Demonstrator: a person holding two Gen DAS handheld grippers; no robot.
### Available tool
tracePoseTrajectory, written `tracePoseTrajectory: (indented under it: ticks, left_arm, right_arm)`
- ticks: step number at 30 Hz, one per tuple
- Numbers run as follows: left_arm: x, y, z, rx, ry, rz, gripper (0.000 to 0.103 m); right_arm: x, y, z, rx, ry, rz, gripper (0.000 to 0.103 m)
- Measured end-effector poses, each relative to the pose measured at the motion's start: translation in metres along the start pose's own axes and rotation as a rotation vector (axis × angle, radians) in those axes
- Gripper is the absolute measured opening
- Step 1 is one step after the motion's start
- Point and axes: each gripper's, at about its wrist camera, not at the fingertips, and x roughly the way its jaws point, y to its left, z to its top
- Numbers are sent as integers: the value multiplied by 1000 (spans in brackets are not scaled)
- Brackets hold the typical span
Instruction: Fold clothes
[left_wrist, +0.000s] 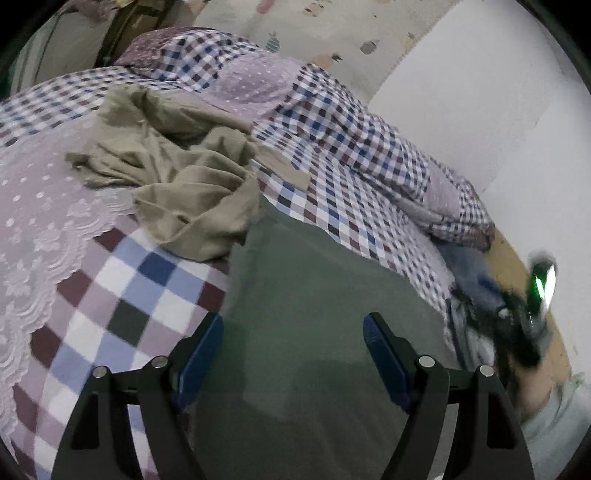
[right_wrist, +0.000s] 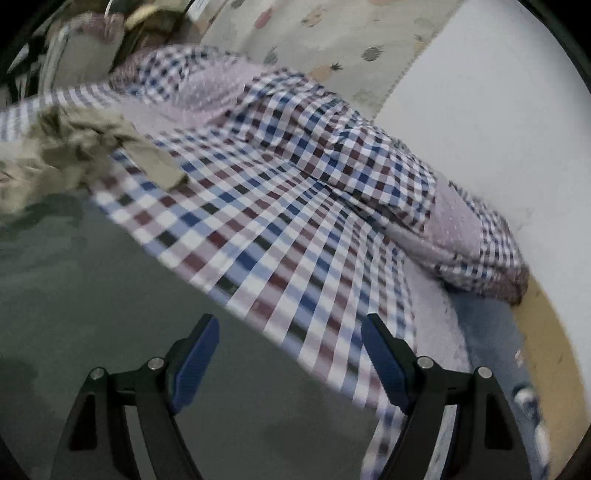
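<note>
A grey-green garment (left_wrist: 314, 295) lies flat on the checkered bed cover (left_wrist: 122, 295). My left gripper (left_wrist: 293, 328) hovers over it, open, nothing between its blue pads. A crumpled khaki garment (left_wrist: 177, 173) lies just beyond, at the green one's far left corner. In the right wrist view the green garment (right_wrist: 103, 295) fills the lower left and the khaki garment (right_wrist: 74, 147) is at the far left. My right gripper (right_wrist: 290, 330) stands open above the green garment's right edge and the checkered cover (right_wrist: 295, 221), holding nothing. The other gripper (left_wrist: 528, 314) shows blurred at the left view's right edge.
Checkered and lilac dotted pillows (left_wrist: 240, 81) lie along the white wall (left_wrist: 480, 92) at the bed's far side. A lace-edged lilac panel (left_wrist: 44, 221) covers the bed's left part. A wooden bed edge (right_wrist: 546, 350) runs at the right. A sleeve (left_wrist: 561, 413) shows at the lower right.
</note>
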Motion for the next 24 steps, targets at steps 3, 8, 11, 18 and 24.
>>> tracePoseTrajectory:
  ticks: [3,8,11,18,24]
  left_arm:
    - [-13,18,4,-89,5,-64,82]
    - [-44,37,6,-174,-16,-157,82]
    - [-57,40,-3,-182,-35,-136,82]
    - [-70,69,-52,-344,2,-125,82]
    - [-73,83,-91,-451,44,-139,82]
  right_arm:
    - [-47,-4,-41,102,-14,51,83]
    - [-111,-5,-103,204,-56,111,85]
    - [-147,-8,-139,239,-97,97,87]
    - [-191,-45,-213,508,-138,103,89]
    - [-204,-80,-244,692,-151,170,89]
